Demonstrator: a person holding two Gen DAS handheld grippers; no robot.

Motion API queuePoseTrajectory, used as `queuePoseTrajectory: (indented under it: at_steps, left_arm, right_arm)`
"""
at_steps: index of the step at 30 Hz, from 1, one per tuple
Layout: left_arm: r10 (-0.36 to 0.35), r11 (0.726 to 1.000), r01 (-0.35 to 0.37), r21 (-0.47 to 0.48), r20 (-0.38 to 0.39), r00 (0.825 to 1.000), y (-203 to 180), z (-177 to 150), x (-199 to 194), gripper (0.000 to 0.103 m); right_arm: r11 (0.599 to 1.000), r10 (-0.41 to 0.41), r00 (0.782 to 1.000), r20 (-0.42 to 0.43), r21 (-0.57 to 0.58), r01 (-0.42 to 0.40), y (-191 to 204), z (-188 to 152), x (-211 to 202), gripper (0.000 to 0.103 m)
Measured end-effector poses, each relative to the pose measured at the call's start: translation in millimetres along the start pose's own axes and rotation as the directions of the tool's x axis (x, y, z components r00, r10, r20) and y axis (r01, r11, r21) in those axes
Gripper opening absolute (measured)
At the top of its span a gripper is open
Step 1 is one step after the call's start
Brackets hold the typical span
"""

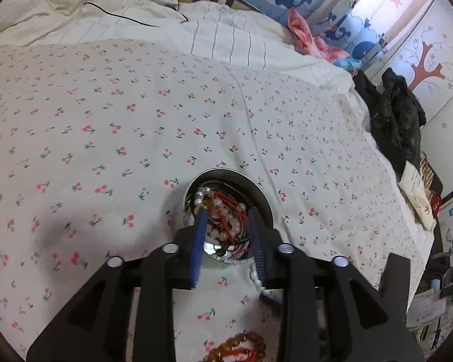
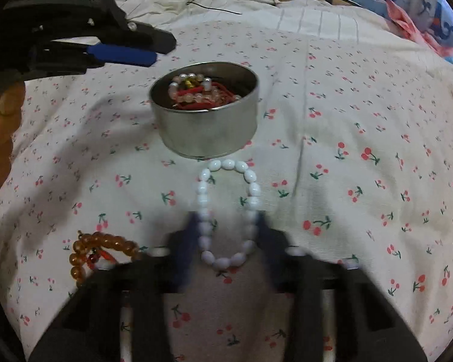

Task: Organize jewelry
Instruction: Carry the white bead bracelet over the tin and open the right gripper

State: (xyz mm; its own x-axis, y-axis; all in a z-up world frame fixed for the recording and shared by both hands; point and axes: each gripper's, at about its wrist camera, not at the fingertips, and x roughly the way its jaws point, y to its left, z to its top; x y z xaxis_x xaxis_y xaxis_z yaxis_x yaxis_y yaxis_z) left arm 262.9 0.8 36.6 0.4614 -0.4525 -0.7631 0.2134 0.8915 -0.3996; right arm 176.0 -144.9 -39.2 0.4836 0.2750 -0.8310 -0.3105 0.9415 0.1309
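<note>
White bead bracelet (image 2: 226,211) is lying on the bed (image 2: 362,114) just before the tin (image 2: 205,132), straddled by the right gripper (image 2: 226,235), jaws parted, nothing pinched. Left gripper (image 1: 228,232) jaws released above tin. Beads judged light, floppy, slippery; one strand side is best pinched.
</note>
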Motion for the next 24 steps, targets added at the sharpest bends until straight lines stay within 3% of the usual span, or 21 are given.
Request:
queuePoseTrajectory:
  at_steps: [5, 10, 13, 18, 21, 24]
  left_arm:
    - [-0.019, 0.999, 0.021, -0.047, 0.026, 0.999, 18, -19, -26, 0.038]
    - [-0.033, 0.995, 0.035, -0.096, 0.017, 0.999, 36, -38, -31, 0.043]
    - [-0.042, 0.992, 0.042, -0.118, -0.004, 0.999, 45, -41, -28, 0.043]
    - [-0.051, 0.994, 0.049, -0.098, -0.014, 0.999, 42, -42, -30, 0.044]
    - [-0.053, 0.994, 0.051, -0.096, -0.019, 0.998, 42, -42, -29, 0.047]
    - [-0.059, 0.993, 0.056, -0.108, -0.022, 0.998, 45, -40, -28, 0.049]
  right_arm:
    - [0.988, 0.106, 0.993, 0.058, 0.104, -0.112, -20, 1, -19, 0.008]
    - [0.971, 0.174, 0.966, 0.191, 0.130, -0.201, -27, 10, -60, 0.008]
    - [0.966, 0.182, 0.960, 0.215, 0.142, -0.215, -29, 22, -65, 0.008]
    - [0.932, 0.255, 0.936, 0.243, 0.195, -0.305, -34, 43, -59, 0.008]
    - [0.902, 0.320, 0.911, 0.261, 0.210, -0.377, -31, 56, -61, 0.008]
    - [0.854, 0.397, 0.871, 0.291, 0.231, -0.466, -30, 74, -58, 0.008]
